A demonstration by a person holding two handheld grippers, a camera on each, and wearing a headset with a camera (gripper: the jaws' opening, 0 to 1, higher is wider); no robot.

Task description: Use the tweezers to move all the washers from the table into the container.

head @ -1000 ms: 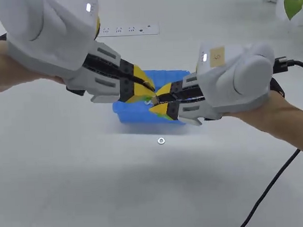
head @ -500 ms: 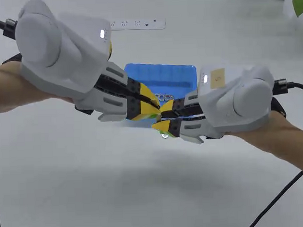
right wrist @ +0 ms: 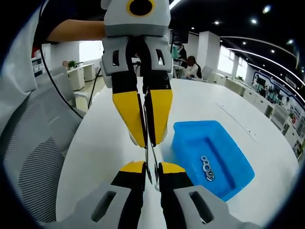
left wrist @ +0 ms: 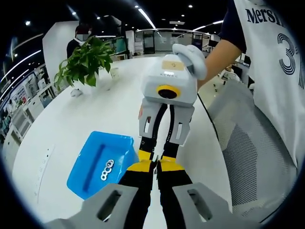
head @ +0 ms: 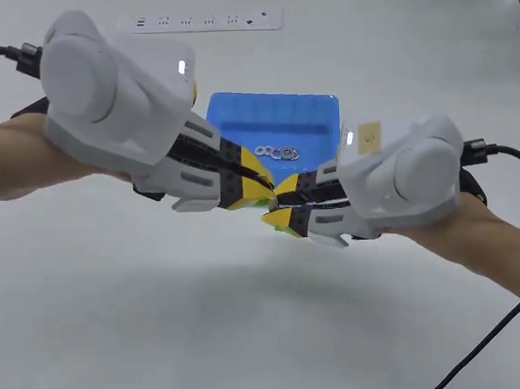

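Left claw (left wrist: 156,164) and right claw (right wrist: 153,167) both clamp the springy tweezers (right wrist: 147,157); washers (head: 276,153) look tiny and slick, so nip a rim

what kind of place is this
Probably an open-plan office: a large white table, a grey mesh office chair beside it, and a leafy green potted plant on the table.

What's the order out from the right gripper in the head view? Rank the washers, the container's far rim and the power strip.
1. Washers, just beyond the right gripper.
2. Container's far rim, behind the washers.
3. Power strip, farthest, at the top left of the view.
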